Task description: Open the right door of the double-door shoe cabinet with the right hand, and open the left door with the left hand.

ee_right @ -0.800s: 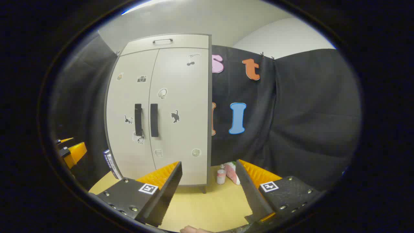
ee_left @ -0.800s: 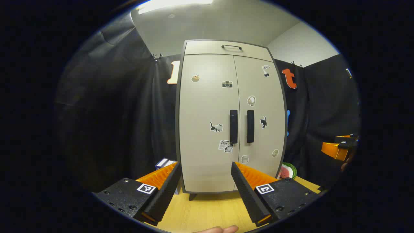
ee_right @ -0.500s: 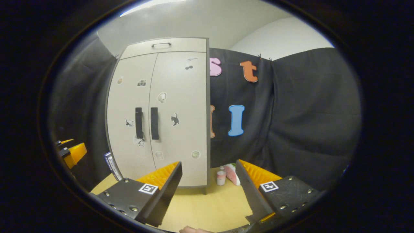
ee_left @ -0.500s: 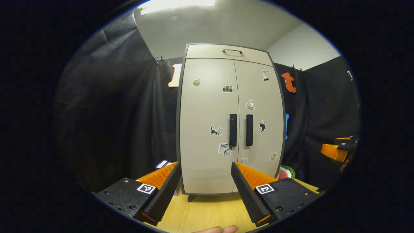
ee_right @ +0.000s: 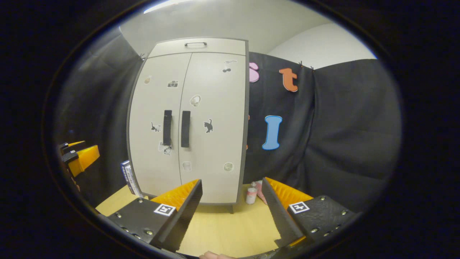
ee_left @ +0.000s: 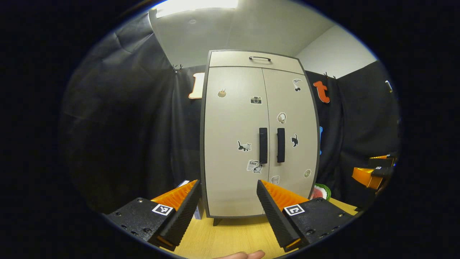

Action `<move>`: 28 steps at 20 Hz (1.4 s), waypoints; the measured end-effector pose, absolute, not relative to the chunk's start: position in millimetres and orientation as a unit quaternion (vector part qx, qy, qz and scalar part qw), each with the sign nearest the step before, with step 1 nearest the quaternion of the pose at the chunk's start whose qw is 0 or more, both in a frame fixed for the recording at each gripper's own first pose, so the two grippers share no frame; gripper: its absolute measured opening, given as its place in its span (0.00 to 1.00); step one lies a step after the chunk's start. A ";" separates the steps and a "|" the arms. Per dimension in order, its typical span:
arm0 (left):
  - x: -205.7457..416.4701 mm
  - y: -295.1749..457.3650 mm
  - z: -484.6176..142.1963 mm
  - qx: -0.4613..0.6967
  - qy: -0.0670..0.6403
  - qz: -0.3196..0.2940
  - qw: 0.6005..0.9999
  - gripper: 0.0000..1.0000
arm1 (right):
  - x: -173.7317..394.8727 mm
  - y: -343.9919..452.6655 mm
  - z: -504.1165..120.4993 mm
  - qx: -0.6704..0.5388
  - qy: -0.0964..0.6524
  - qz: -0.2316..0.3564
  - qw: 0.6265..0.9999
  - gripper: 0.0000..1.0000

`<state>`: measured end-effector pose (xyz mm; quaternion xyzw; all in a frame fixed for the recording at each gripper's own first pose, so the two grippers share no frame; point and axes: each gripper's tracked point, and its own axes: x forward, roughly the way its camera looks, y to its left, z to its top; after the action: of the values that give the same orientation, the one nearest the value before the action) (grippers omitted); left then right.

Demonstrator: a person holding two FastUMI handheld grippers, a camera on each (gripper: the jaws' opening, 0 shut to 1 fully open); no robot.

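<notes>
Two doors are seen shut on the cabinet (ee_left: 258,136), which stands on the desk (ee_left: 230,237). In the right tool view the cabinet has shifted from about 10 o'clock toward centre since a moment ago, so an approach is judged under way. The right handle (ee_right: 185,123) and left handle (ee_left: 263,145) are untouched. The left tool (ee_left: 226,196) and right tool (ee_right: 230,196) are spread apart, empty.

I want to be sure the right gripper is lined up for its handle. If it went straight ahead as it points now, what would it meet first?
Probably not the right door's handle. The right gripper, open, aims past the shoe cabinet's right edge, toward the black cloth wall; depth is unclear.
</notes>
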<state>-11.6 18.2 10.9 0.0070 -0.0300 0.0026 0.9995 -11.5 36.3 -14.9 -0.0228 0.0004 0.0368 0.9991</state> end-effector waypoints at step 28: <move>-4.3 73.6 -17.0 0.001 -0.029 -0.003 1.000 0.96 | 194.8 211.7 49.8 -0.012 -0.004 0.165 0.986 0.95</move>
<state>-4.3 73.6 -17.0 0.0014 -0.0295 -0.0027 0.9996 194.8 211.7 49.8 -0.0120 -0.0044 0.1649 0.9862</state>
